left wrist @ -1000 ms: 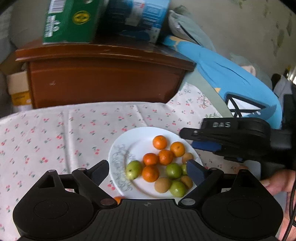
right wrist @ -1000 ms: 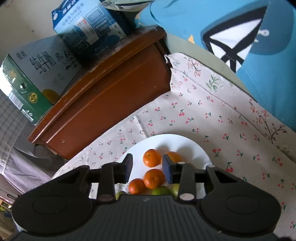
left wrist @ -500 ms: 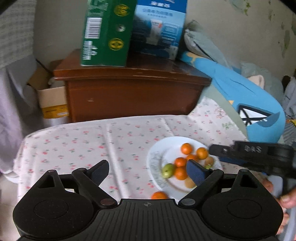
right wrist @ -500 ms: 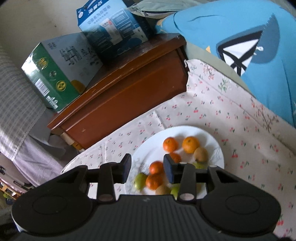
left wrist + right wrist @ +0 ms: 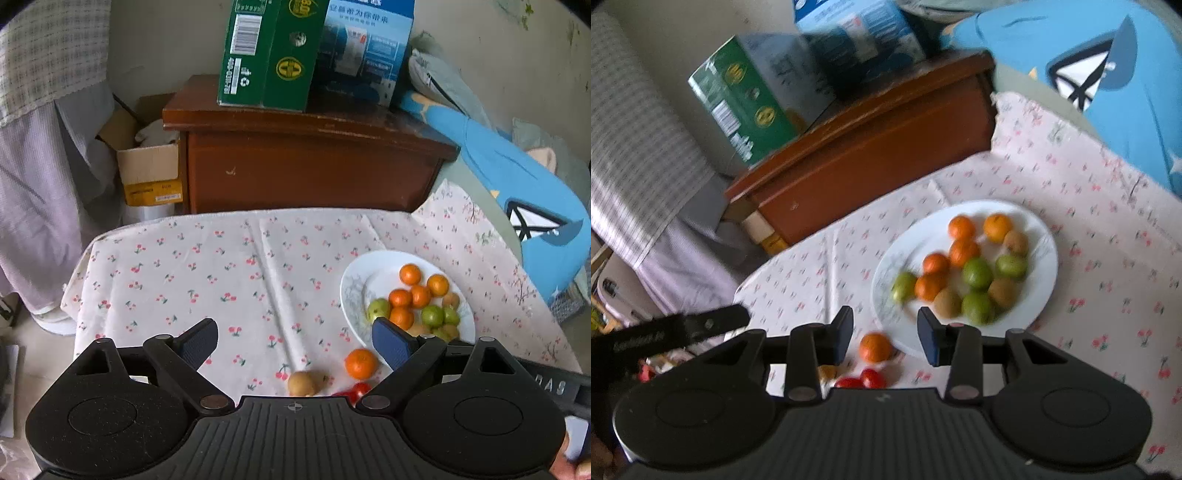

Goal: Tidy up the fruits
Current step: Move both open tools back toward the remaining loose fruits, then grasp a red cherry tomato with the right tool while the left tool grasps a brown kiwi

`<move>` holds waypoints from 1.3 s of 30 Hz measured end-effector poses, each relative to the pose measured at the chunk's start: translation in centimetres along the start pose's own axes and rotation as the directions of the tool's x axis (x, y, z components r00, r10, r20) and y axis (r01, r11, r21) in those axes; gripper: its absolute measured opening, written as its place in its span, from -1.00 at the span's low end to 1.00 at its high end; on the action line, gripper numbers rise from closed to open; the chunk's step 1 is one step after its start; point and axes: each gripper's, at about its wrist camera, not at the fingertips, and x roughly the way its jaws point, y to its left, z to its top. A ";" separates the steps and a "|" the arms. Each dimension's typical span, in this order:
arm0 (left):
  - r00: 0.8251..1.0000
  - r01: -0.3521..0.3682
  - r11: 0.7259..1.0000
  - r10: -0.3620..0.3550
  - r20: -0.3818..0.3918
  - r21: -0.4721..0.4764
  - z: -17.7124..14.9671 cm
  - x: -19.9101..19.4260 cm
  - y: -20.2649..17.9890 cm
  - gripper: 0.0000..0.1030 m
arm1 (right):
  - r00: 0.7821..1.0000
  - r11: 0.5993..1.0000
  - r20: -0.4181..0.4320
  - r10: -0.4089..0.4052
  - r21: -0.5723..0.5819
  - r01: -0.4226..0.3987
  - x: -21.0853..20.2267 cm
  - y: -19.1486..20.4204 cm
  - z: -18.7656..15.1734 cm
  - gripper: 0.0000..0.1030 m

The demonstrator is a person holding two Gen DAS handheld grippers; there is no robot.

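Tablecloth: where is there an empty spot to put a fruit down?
The tablecloth is bare on its whole left half, between the plate and the cloth's left edge, back to the wooden cabinet. It is crowded on the plate, and just in front of it, where a loose orange, a brown fruit and red tomatoes lie.

Plate (image 5: 351, 295) right of centre in left wrist frame, on tablecloth (image 5: 221, 273); pile of fruits (image 5: 419, 301) in its right half. Below plate, off its rim, lone mandarin (image 5: 361, 364) on cloth; kiwi (image 5: 301, 384) left of it, tomatoes (image 5: 356, 390) at lower edge between them. Cabinet (image 5: 310, 173) behind table, upper centre. Two cartons (image 5: 273, 55) side by side on cabinet top. Cardboard box (image 5: 149, 173) left of cabinet. Cushion (image 5: 524, 206) at right edge, beside table.
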 end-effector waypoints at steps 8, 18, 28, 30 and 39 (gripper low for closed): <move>0.997 -0.040 0.999 0.040 -0.059 -0.012 -1.2 0.8 0.9 0.78 | 0.998 0.999 -0.060 -0.005 -0.051 0.002 1.3 1.0 -2.8 -0.24; 0.988 -0.083 0.996 0.079 -0.135 -0.029 -2.6 3.7 1.8 0.78 | 0.993 0.993 -0.114 -0.012 -0.121 -0.002 4.0 1.5 -4.7 -0.28; 0.983 -0.081 0.994 0.068 -0.172 -0.069 -3.0 5.8 1.3 0.75 | 0.993 0.985 -0.110 -0.037 -0.173 0.018 6.0 1.8 -5.3 -0.37; 0.983 -0.076 0.994 0.061 -0.175 -0.084 -3.1 6.2 1.3 0.72 | 0.993 0.983 -0.111 -0.039 -0.181 0.019 6.3 1.9 -5.4 -0.38; 0.977 -0.059 0.993 0.037 -0.208 -0.100 -3.7 8.1 0.6 0.46 | 0.993 0.969 -0.105 -0.059 -0.243 0.032 7.3 2.4 -5.8 -0.45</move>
